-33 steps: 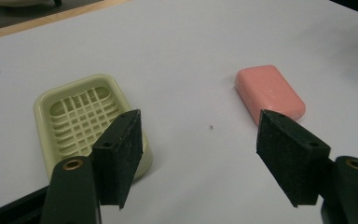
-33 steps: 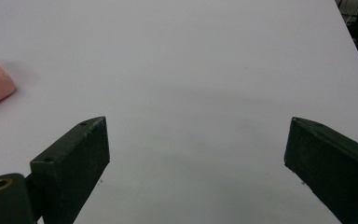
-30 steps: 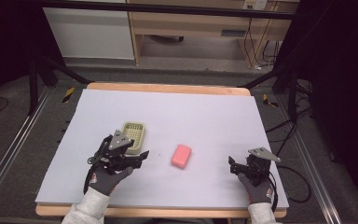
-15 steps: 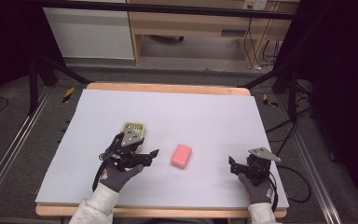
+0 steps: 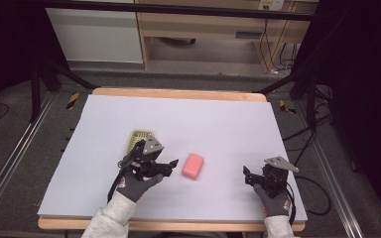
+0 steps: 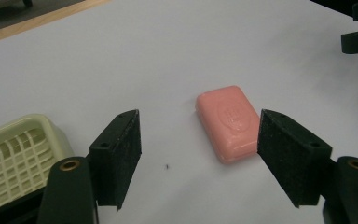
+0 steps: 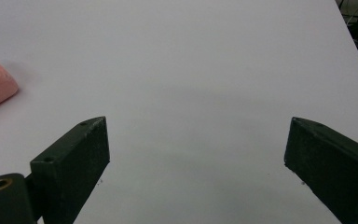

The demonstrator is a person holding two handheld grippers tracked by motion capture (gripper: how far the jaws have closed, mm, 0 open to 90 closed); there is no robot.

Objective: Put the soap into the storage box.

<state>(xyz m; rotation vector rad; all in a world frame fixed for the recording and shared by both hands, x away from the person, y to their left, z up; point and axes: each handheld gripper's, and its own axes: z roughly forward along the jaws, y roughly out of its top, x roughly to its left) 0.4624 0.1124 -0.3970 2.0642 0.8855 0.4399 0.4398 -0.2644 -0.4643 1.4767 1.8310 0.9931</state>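
Left gripper [image 5: 171, 163] swung off the soap dish [image 5: 140, 140] toward the pink soap bar [image 5: 193, 165] at frame centre, jaws spread, grasp likely next; right gripper [image 5: 248, 176] idle, spread, lower right.

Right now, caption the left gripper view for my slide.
Open left hand-held gripper lined up on pink soap, dish beside.

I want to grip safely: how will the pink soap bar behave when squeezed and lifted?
The pink soap bar looks solid, so probably stiff. Its smooth rounded edges may slip between the open left tongs. It lies flat, so it is unlikely to roll.
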